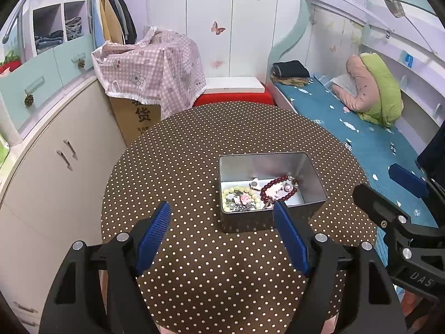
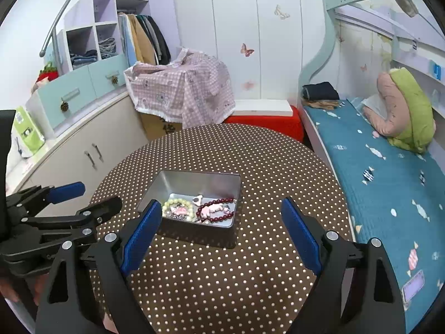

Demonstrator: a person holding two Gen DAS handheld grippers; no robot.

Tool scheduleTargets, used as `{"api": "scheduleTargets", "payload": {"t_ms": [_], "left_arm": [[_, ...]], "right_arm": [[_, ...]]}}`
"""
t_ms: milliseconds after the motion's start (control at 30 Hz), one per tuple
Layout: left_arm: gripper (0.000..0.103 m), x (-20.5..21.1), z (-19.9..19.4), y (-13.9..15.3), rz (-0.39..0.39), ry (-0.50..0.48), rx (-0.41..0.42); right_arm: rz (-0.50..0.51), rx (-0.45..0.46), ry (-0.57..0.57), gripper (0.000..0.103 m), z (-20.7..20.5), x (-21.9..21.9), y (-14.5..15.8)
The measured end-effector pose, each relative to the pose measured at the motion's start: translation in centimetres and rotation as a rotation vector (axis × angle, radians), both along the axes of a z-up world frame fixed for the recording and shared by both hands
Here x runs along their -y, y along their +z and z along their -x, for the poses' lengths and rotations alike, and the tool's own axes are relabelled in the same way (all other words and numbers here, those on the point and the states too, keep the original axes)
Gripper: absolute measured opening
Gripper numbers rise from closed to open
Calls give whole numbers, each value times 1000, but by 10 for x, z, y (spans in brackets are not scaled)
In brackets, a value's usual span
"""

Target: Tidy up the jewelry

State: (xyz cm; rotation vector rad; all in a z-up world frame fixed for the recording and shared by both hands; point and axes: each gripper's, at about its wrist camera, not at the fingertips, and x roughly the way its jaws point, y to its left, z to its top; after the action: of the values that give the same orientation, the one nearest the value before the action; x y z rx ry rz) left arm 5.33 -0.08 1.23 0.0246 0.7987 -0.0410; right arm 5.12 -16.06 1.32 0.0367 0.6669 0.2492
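Left wrist view: metal tin (image 1: 267,214) holds pale-green bracelet (image 1: 236,192) beside dark-red bracelet (image 1: 278,185).

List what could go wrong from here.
1. The red bracelet and the yellow bracelet lie tangled with small charms in the tin; picking one may drag others out.
2. The tin looks light; an open claw, left or right, could nudge it across the table.

white butterfly-stickered wardrobe (image 1: 211,27), teal-quilted bunk bed (image 1: 361,139), polka-dot round table (image 1: 194,144)
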Motion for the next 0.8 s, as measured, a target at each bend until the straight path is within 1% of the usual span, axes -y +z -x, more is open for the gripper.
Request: {"api": "scheduleTargets", "payload": {"t_ms": [800], "left_arm": [[74,4,5,6,-3,-6,-1]], "right_arm": [[7,-13,-6,85,1,-2,-1]]}}
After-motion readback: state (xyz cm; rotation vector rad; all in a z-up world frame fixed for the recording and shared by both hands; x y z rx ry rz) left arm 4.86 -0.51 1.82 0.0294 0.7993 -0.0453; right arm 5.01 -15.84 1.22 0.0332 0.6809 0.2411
